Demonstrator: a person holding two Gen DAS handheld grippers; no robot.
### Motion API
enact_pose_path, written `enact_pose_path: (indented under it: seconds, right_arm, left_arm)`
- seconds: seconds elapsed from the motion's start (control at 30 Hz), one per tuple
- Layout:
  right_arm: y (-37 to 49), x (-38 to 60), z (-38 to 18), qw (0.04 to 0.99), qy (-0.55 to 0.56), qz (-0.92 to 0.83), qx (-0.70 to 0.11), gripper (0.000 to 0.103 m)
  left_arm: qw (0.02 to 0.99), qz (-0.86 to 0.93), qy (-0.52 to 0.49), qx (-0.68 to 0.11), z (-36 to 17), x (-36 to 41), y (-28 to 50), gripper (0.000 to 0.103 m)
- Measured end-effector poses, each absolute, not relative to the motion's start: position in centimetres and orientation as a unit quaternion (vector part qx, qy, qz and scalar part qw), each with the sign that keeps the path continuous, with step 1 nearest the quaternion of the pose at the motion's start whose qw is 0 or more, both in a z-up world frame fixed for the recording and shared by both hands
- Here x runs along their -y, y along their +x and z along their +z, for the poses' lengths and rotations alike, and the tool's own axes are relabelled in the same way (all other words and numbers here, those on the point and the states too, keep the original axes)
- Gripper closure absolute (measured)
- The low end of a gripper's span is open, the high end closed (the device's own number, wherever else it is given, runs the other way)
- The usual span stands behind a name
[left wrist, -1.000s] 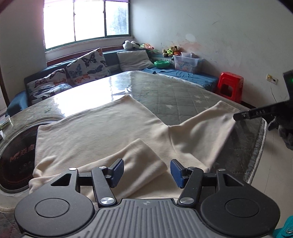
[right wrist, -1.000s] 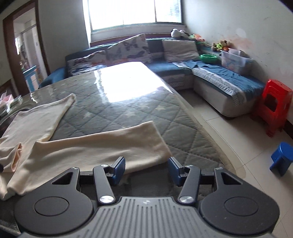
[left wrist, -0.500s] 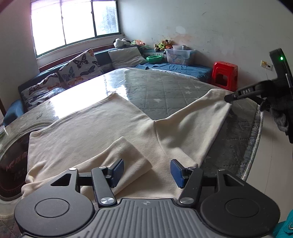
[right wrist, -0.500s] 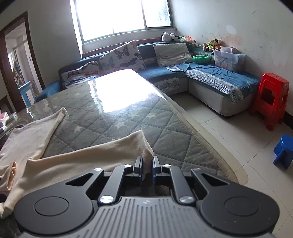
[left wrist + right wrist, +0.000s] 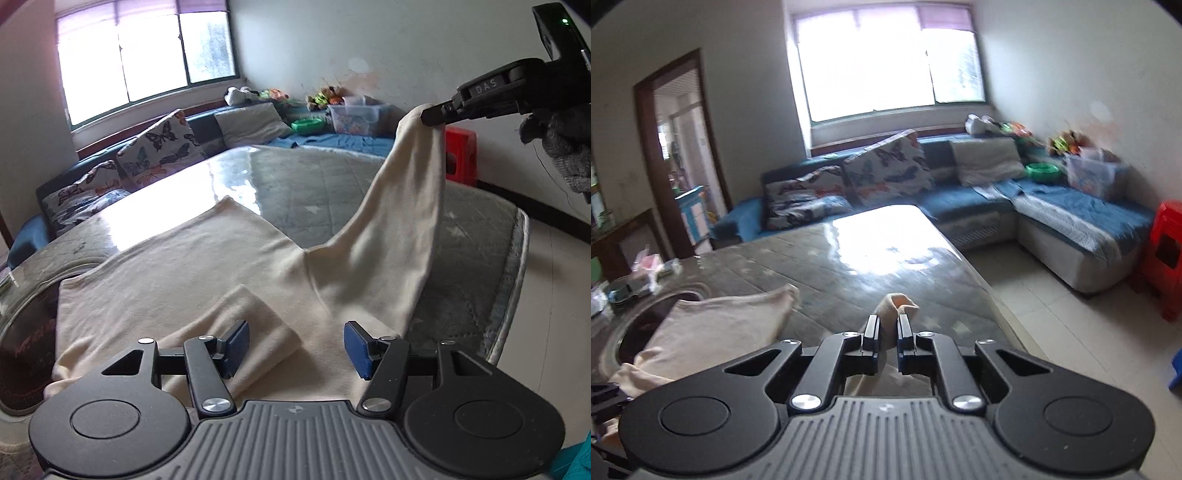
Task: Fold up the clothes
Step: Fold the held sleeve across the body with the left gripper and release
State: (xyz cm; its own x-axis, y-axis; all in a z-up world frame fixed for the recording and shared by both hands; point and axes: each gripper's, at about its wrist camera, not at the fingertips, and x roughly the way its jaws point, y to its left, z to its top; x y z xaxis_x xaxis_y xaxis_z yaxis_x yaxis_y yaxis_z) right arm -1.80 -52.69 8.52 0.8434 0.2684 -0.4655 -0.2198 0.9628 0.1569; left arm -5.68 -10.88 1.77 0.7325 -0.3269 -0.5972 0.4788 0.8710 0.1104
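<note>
A cream garment (image 5: 177, 280) lies spread on the table (image 5: 317, 192). The right tool (image 5: 887, 328) is clenched on its right sleeve's end, lifted off the table. The left tool (image 5: 295, 349) hovers released over the garment's near edge.

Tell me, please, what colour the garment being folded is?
The garment is plain cream, no pattern, clearest in the left wrist view.

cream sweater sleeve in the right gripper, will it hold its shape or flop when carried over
Likely floppy: the cream sweater sleeve hangs in a slack drape from the right gripper down to the table. Probably light, since one pinched corner lifts it. The soft knit may slip or bunch between the pads.
</note>
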Motion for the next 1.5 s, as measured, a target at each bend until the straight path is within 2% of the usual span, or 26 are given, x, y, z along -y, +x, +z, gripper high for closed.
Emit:
enact_pose_path:
  seconds: [0.2, 0.5, 0.7, 0.77, 0.87, 1.2, 1.33, 1.5]
  right_arm:
    - [-2.1, 46.4, 12.6, 0.951, 0.004, 0.22, -0.216, 0.095]
    - [-2.1, 32.6, 12.7, 0.898, -0.071, 0.373, -0.223, 0.095]
    - [-3.0, 25.4, 8.9, 0.848, -0.105, 0.445, -0.268, 0.095]
    - [-3.6, 23.9, 7.3, 0.829, -0.11, 0.466, -0.289, 0.093]
    - [-4.3, 23.3, 6.4, 0.816, -0.119, 0.48, -0.299, 0.09]
    - [-3.4, 30.2, 7.1, 0.851, -0.15, 0.402, -0.302, 0.054]
    - [-3.0, 33.5, 5.6, 0.86, -0.16, 0.36, -0.325, 0.053]
    - [-2.8, 35.9, 3.5, 0.87, -0.164, 0.327, -0.33, 0.043]
  left_arm:
    - [0.944, -0.155, 0.097, -0.275, 3.3, 5.3, -6.5, 0.035]
    - [0.963, -0.061, 0.051, -0.259, 4.3, -2.2, -8.3, 0.026]
    - [0.964, -0.034, 0.033, -0.263, 4.0, -4.4, -9.5, 0.012]
    - [0.964, -0.025, 0.027, -0.265, 3.9, -5.2, -9.9, 0.003]
    - [0.964, -0.013, 0.018, -0.266, 3.7, -6.2, -10.4, 0.0]
    - [0.959, -0.04, 0.017, -0.281, 3.9, -3.3, -8.2, 0.0]
    - [0.958, -0.045, 0.023, -0.281, 4.1, -2.0, -7.0, 0.0]
    - [0.956, -0.063, 0.035, -0.284, 3.8, -0.7, -6.6, 0.0]
